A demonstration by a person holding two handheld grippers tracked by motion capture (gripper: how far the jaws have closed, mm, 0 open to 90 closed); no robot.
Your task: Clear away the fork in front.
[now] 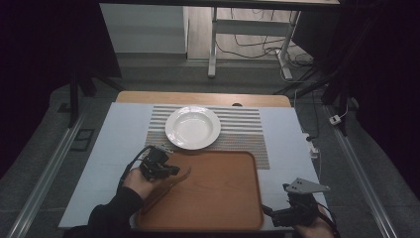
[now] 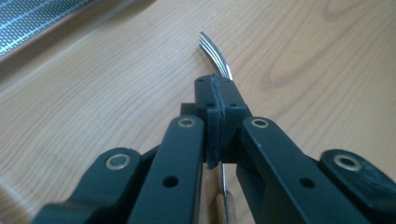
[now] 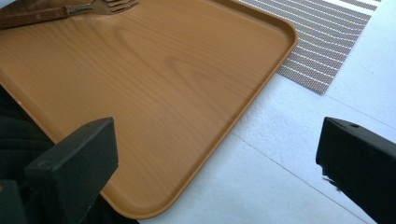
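Note:
A fork [image 1: 172,186] with a wooden handle hangs tilted just above the left part of the wooden tray [image 1: 223,198]. My left gripper [image 1: 171,170] is shut on its metal neck. In the left gripper view the jaws [image 2: 218,109] meet on the fork, the tines [image 2: 215,52] curve out beyond them, and the handle [image 2: 225,207] shows below. My right gripper [image 1: 275,214] sits low at the tray's near right corner. Its jaws [image 3: 217,140] stand wide open and hold nothing, over the tray's edge [image 3: 252,100]. The fork [image 3: 70,11] lies far off in that view.
A white deep plate [image 1: 193,127] rests on a striped placemat [image 1: 247,126] behind the tray. Tray and mat lie on a white table cover [image 1: 124,134]. A person's dark sleeve [image 1: 114,213] comes in at the bottom left.

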